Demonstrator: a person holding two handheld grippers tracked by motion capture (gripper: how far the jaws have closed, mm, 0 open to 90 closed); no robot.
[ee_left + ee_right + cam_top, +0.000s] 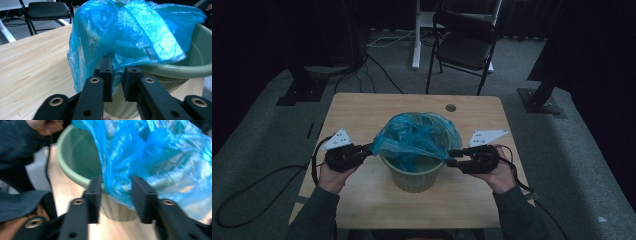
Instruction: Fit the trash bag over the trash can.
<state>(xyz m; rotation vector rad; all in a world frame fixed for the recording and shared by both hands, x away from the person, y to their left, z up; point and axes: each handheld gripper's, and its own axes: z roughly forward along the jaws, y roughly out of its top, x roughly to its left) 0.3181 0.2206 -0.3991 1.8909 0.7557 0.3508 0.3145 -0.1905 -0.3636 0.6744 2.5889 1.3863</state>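
- Standing on the wooden bench [362,107], near its middle, is a green ribbed waste bin [414,179] with a blue plastic bag [417,135] bunched up over its mouth.
- At the left, the left tongs [368,149] reach in from the person's left hand [332,176] to the bag's left edge. In the left gripper view the two jaws stand close together with a fold of the blue film pinched between them, just outside the bin's rim [175,70]; the tongs are closed on the bag.
- In the middle, the bag billows above the bin, part of it hanging down inside and part draped over the left side.
- At the right, the right tongs [453,157], held in the right hand [499,175], meet the bag's right edge at the rim. In the right gripper view the jaws stand apart with a flap of bag hanging between them, neither pad pressing on it: open.
- Beyond the bench, a black folding chair [464,45] stands on the grey carpet.
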